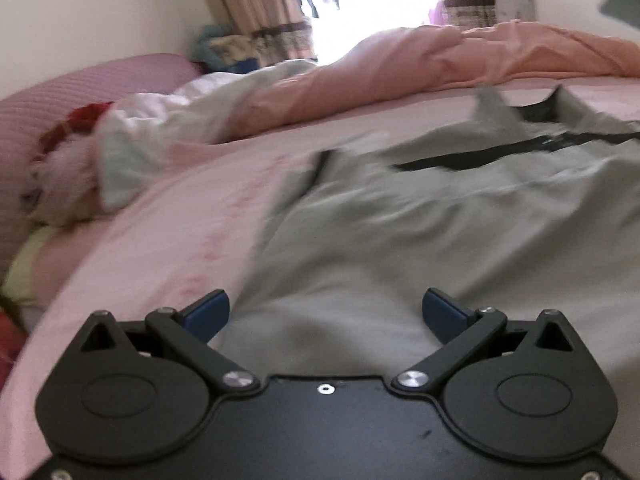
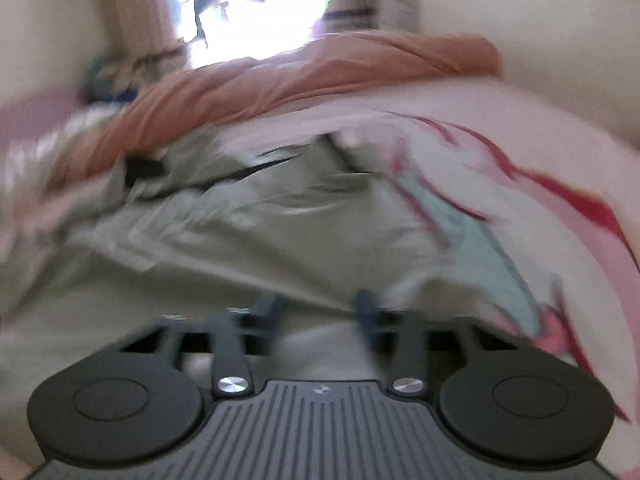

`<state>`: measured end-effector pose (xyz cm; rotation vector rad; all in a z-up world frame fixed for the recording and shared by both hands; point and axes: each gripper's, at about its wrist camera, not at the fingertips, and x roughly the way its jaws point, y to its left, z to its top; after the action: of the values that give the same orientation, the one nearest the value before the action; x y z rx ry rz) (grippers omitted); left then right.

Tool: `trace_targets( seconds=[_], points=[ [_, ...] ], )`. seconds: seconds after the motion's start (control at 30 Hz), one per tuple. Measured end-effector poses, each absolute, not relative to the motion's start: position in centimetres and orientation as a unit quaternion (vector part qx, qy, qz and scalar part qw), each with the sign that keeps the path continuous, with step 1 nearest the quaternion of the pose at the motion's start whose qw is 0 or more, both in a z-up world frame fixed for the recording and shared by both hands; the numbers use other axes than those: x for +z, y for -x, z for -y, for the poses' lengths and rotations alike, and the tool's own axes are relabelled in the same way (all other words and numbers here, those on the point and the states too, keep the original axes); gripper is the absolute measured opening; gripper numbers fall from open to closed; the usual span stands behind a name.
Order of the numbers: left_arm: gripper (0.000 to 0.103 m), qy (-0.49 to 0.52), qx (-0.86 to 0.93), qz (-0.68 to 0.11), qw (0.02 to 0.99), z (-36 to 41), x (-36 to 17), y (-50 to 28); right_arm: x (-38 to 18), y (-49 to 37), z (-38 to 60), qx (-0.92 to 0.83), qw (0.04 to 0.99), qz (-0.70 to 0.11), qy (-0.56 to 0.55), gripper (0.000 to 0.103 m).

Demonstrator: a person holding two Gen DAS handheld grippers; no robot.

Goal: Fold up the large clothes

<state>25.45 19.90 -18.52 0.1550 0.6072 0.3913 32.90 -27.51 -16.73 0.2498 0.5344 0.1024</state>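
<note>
**Q:** Along the garment's borders, what room was open?

**A:** On the left wrist view, the grey-green garment (image 1: 420, 232) lay flat on the pink bed sheet (image 1: 168, 240). Its left edge ran diagonally up from just beside the left gripper (image 1: 326, 312); bare sheet lay open to the left of that edge, as far as a white plush toy (image 1: 72, 184) and a pillow (image 1: 80, 84). A bunched peach duvet (image 1: 400, 68) closed off the far side, apart from the collar by a strip of sheet.

**Q:** Orientation of the garment?

**A:** Collar (image 1: 540, 112) pointed away toward the window (image 1: 368, 0); hem end was nearest both grippers. A dark zipper line (image 1: 500, 148) crossed the upper chest. Long axis ran from grippers to the duvet.

**Q:** Gripper states?

**A:** Left: blue fingertips (image 1: 208, 314) spread wide, nothing between them, fabric beneath. Right gripper (image 2: 318, 312): frame badly blurred; fingers stood narrower with a gap between them, over the garment's (image 2: 240, 232) near edge. Contact with cloth could not be judged.

**Q:** Right-hand border?

**A:** Sheet with a red and pale blue print (image 2: 520, 208) lay just beside the garment's right edge.
</note>
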Motion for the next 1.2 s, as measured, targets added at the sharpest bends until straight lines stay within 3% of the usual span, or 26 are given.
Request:
trace_targets(
  seconds=[0.03, 0.13, 0.2, 0.27, 0.3, 0.4, 0.53, 0.6, 0.77, 1.03, 1.13, 1.17, 1.2],
  points=[
    [0.103, -0.059, 0.192, -0.298, 0.933, -21.0, -18.4, -24.7, -16.7, -32.7, 28.5, 0.043, 0.953, -0.265, -0.142, 0.013],
    [0.103, -0.002, 0.18, -0.313, 0.933, -22.9, -17.4, -24.1, -16.0, -31.8, 28.7, 0.029, 0.954, -0.267, -0.131, 0.016],
    [0.103, -0.013, 0.191, -0.312, 0.931, -22.8, -16.0, -23.2, -14.7, -30.0, 27.7, 0.001, 0.962, -0.257, -0.09, 0.035],
    [0.103, -0.042, 0.2, -0.299, 0.932, -21.8, -14.4, -22.1, -13.7, -27.4, 27.6, -0.017, 0.968, -0.24, -0.065, 0.082],
    [0.103, -0.052, 0.198, -0.295, 0.933, -21.6, -13.6, -21.5, -13.5, -26.0, 27.9, -0.025, 0.97, -0.234, -0.061, 0.086],
    [0.103, -0.059, 0.186, -0.285, 0.938, -22.3, -11.6, -19.3, -13.8, -22.7, 29.7, -0.037, 0.966, -0.242, -0.079, 0.086],
    [0.103, 0.009, 0.152, -0.307, 0.939, -22.9, -12.4, -17.8, -15.2, -21.6, 29.7, -0.03, 0.959, -0.271, -0.075, 0.086],
    [0.103, 0.027, 0.149, -0.327, 0.933, -22.4, -13.4, -17.7, -16.0, -22.1, 30.1, -0.014, 0.948, -0.29, -0.127, 0.079],
    [0.103, 0.044, 0.149, -0.328, 0.932, -21.3, -14.0, -17.2, -18.1, -24.0, 32.9, 0.032, 0.895, -0.297, -0.333, 0.075],
    [0.103, 0.024, 0.152, -0.323, 0.934, -21.2, -13.5, -17.9, -17.6, -28.5, 31.6, 0.01, 0.908, -0.292, -0.299, 0.077],
    [0.103, 0.024, 0.153, -0.325, 0.933, -21.2, -13.6, -18.4, -17.7, -29.2, 30.2, -0.015, 0.931, -0.283, -0.232, 0.028],
    [0.103, 0.021, 0.155, -0.327, 0.932, -21.2, -13.7, -18.5, -17.7, -29.1, 30.1, -0.006, 0.931, -0.276, -0.237, 0.015],
    [0.103, 0.017, 0.155, -0.328, 0.932, -21.2, -13.7, -18.6, -17.4, -28.6, 30.2, -0.001, 0.932, -0.262, -0.249, 0.015]
  ],
)
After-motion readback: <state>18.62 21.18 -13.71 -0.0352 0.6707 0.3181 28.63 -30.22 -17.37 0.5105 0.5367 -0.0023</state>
